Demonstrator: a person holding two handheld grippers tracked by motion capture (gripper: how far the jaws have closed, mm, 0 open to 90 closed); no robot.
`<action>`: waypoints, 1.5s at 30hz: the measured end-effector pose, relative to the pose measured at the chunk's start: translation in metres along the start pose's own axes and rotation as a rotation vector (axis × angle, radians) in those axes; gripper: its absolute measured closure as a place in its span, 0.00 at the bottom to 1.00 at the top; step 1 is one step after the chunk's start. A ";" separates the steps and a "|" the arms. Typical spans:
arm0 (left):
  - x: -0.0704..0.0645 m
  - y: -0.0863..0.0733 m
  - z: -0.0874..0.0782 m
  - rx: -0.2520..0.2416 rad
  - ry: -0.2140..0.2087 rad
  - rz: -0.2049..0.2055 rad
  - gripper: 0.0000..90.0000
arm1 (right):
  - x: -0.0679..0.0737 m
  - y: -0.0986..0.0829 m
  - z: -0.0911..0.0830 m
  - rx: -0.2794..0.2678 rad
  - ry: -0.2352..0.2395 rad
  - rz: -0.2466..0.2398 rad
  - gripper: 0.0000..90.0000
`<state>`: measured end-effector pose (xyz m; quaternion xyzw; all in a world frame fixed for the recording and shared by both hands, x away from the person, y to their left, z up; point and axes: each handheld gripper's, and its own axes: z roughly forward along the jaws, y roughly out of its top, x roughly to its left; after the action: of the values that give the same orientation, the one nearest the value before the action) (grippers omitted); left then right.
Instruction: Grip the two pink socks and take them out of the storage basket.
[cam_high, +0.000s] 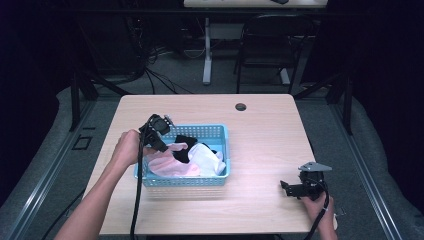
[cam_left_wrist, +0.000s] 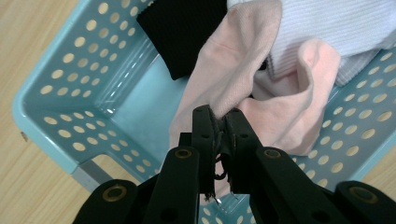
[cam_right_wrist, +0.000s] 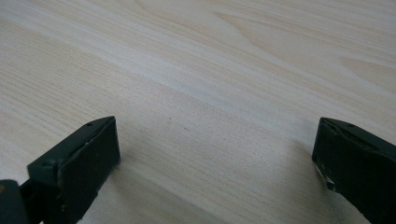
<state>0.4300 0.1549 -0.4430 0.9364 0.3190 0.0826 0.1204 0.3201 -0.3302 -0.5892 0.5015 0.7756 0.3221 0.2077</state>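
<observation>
A light blue perforated basket (cam_high: 220, 135) stands on the wooden table and holds a pink cloth (cam_high: 172, 165), a white cloth (cam_high: 207, 159) and a black cloth (cam_high: 186, 142). My left gripper (cam_high: 161, 145) reaches into the basket's left end. In the left gripper view my left gripper (cam_left_wrist: 220, 116) is shut on a fold of the pink cloth (cam_left_wrist: 243, 65), with the black cloth (cam_left_wrist: 180, 32) and white cloth (cam_left_wrist: 341, 23) beyond it over the basket wall (cam_left_wrist: 60, 88). My right gripper (cam_high: 287, 187) rests low over the table at the front right, jaws wide apart over bare wood (cam_right_wrist: 210, 93).
A round cable hole (cam_high: 241, 106) sits near the table's far edge. A black chair (cam_high: 272, 45) and a desk leg (cam_high: 207, 50) stand beyond the table. Cables trail from both grippers toward the front edge.
</observation>
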 end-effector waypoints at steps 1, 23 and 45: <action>0.000 0.001 -0.002 0.002 0.004 0.004 0.93 | 0.000 0.000 0.000 0.000 0.000 0.000 0.00; 0.000 0.018 -0.038 -0.016 0.038 0.032 0.93 | 0.000 0.000 0.000 0.000 0.001 0.000 0.00; 0.003 0.027 -0.071 -0.027 0.054 0.044 0.94 | 0.000 0.000 0.000 -0.002 0.004 0.000 0.00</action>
<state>0.4316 0.1477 -0.3676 0.9389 0.3003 0.1149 0.1227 0.3202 -0.3302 -0.5893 0.5007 0.7756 0.3241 0.2066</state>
